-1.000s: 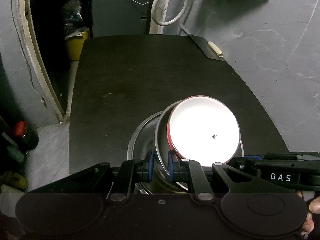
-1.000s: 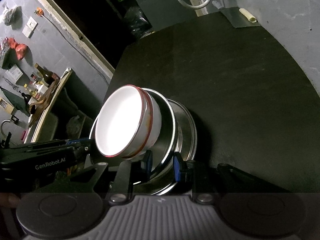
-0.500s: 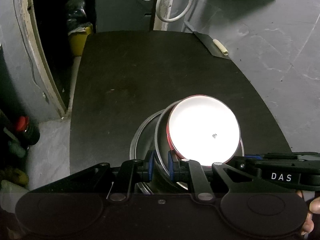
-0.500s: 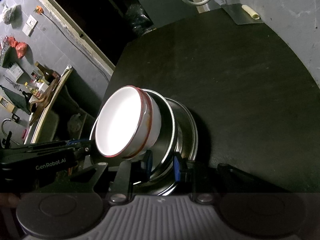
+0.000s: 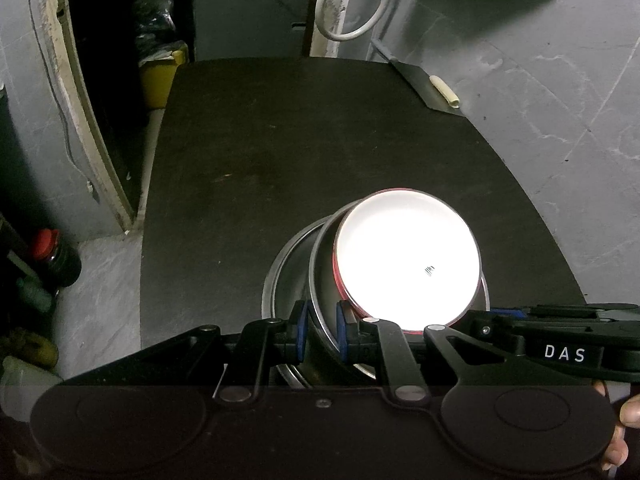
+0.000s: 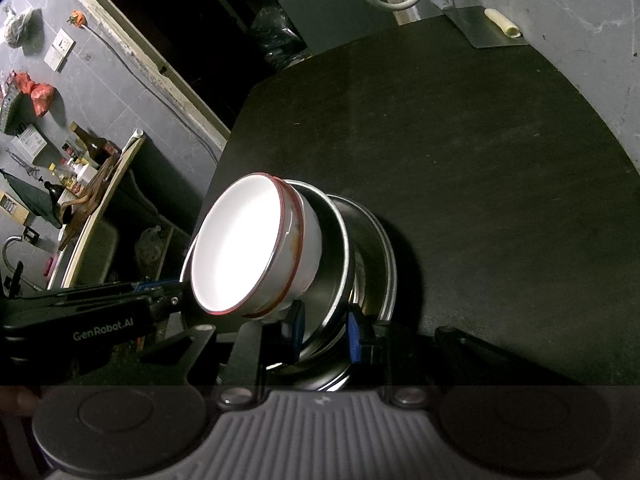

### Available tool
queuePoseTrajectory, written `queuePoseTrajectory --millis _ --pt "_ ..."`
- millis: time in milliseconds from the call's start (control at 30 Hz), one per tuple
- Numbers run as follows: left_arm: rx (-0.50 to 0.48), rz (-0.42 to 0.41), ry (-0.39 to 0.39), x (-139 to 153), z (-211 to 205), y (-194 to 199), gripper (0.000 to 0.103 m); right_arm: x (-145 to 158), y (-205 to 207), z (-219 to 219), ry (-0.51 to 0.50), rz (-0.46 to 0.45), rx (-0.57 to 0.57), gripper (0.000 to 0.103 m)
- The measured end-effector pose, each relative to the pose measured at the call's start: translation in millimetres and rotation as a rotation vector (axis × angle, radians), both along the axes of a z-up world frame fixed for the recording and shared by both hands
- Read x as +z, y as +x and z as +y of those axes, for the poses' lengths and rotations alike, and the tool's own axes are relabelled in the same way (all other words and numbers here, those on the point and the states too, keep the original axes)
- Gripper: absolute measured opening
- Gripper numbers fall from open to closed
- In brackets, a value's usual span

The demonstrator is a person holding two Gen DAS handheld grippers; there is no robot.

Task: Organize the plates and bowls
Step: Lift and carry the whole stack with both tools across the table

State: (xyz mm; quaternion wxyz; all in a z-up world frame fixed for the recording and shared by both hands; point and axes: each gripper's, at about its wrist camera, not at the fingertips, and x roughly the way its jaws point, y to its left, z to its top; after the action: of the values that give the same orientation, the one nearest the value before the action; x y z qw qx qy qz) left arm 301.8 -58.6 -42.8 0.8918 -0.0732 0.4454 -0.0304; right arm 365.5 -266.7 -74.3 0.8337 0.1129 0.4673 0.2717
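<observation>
The bowls (image 5: 406,258) are already nested over the table (image 5: 280,152), the steel rim pinched by both left gripper (image 5: 322,334) and right gripper (image 6: 324,334), with only set-down seemingly left.

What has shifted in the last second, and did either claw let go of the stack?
Nothing was let go. The left claw and right claw each stay clamped on the rim of the upper steel pan, with the red-rimmed white bowl nested inside and the lower steel pan beneath. Only the view drifts slightly: the black table sits a little lower in frame.
</observation>
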Motion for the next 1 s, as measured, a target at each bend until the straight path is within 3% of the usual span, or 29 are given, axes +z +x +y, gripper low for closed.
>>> queuePoseTrajectory --millis 1000 --pt "0.042 0.031 -0.005 -6.7 0.1 3.2 0.015 -0.8 -4.2 4.6 -0.001 -0.002 0.01 0.027"
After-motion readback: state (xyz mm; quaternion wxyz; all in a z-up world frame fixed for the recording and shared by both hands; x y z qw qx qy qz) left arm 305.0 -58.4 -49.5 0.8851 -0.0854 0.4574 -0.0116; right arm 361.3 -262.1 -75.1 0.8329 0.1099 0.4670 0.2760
